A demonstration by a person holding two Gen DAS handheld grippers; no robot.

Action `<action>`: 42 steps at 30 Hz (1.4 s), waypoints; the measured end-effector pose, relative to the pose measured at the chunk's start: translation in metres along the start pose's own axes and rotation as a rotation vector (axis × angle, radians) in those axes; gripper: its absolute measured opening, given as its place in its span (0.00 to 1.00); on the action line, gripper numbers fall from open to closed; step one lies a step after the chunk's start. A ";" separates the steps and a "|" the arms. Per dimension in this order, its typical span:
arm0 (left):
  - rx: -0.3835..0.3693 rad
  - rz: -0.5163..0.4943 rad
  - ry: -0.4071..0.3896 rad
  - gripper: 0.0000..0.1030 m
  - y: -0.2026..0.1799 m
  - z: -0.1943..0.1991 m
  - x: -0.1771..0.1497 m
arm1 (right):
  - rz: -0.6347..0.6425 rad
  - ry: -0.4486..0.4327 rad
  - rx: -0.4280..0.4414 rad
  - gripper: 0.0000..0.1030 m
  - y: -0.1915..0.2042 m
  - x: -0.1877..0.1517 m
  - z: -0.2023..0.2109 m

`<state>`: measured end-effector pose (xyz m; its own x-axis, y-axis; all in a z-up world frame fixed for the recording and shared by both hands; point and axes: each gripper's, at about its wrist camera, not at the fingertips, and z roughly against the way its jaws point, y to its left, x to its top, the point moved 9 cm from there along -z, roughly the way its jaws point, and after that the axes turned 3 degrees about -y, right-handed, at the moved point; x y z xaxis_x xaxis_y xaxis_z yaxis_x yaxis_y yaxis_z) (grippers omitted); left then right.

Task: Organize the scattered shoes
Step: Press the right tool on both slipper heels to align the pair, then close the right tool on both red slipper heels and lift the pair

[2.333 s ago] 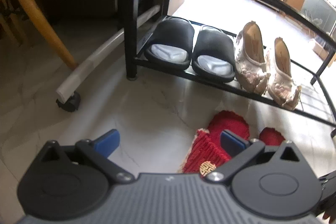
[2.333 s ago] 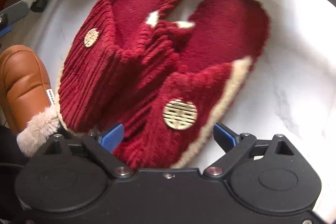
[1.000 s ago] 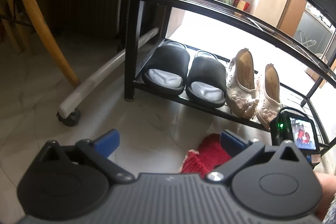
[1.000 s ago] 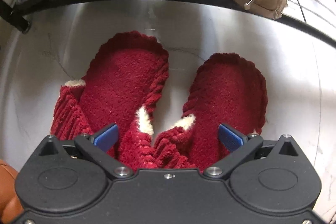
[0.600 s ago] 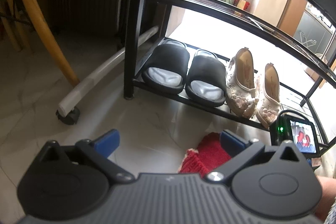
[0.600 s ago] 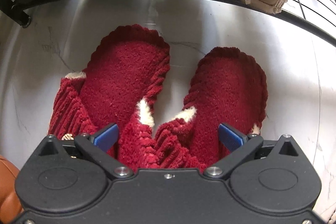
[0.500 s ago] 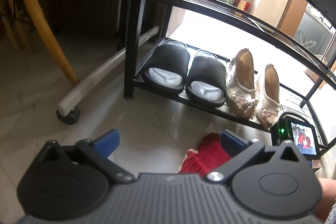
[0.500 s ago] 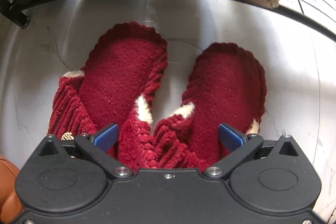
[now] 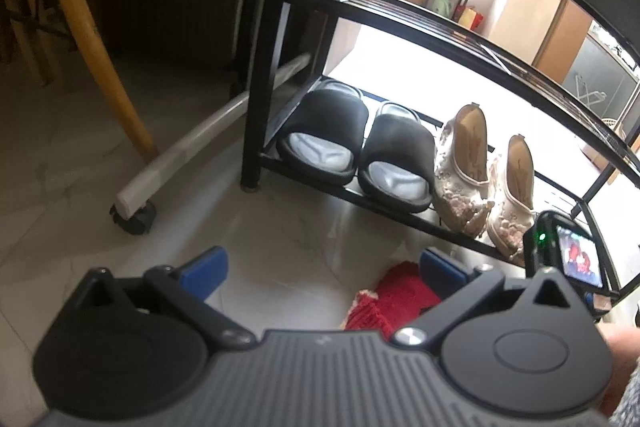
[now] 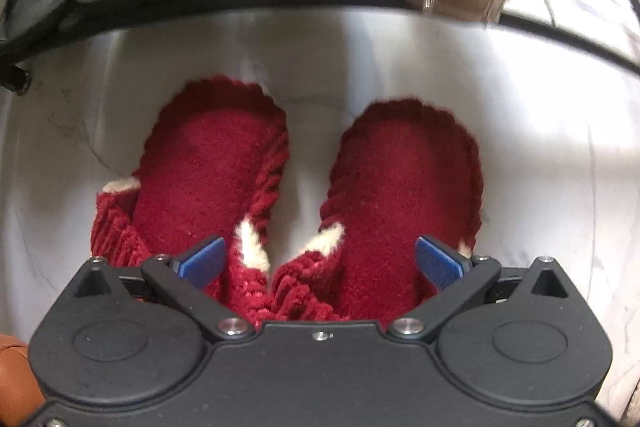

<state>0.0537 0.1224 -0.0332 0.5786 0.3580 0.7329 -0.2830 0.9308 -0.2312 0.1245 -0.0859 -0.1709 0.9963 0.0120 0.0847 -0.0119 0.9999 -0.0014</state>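
Observation:
Two red knitted slippers lie side by side on the pale floor, the left slipper [image 10: 208,171] and the right slipper [image 10: 404,179], heels toward the rack. My right gripper [image 10: 320,261] is open just above their toe ends, its jaws spanning both. One red slipper [image 9: 396,299] also shows in the left wrist view. My left gripper [image 9: 320,267] is open and empty, held above the floor to the left. The black shoe rack [image 9: 400,211] holds black slides [image 9: 356,151] and beige embroidered shoes [image 9: 484,179] on its bottom shelf.
A yellow wooden chair leg [image 9: 92,39] and a white bar on a caster [image 9: 136,219] stand left of the rack. A brown fur-lined shoe [image 10: 16,375] lies at the lower left of the right wrist view. The right gripper's camera screen [image 9: 576,255] is near the rack's right end.
My right gripper has moved forward and lower over the red slippers, toward the rack. The left gripper has stayed almost still.

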 end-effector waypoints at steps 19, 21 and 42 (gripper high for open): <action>-0.012 0.029 -0.005 0.99 0.004 0.001 0.004 | 0.191 0.103 0.082 0.37 0.051 -0.021 0.011; -0.015 0.027 -0.008 0.99 0.003 0.002 0.005 | 0.183 0.079 0.085 0.36 0.052 -0.021 0.012; -0.003 0.030 0.000 0.99 0.004 0.003 0.001 | -0.001 -0.107 0.208 0.23 -0.017 -0.012 0.056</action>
<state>0.0513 0.1268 -0.0315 0.5696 0.3855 0.7259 -0.2981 0.9199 -0.2546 0.1079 -0.1035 -0.1158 0.9818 0.0000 0.1901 -0.0393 0.9783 0.2032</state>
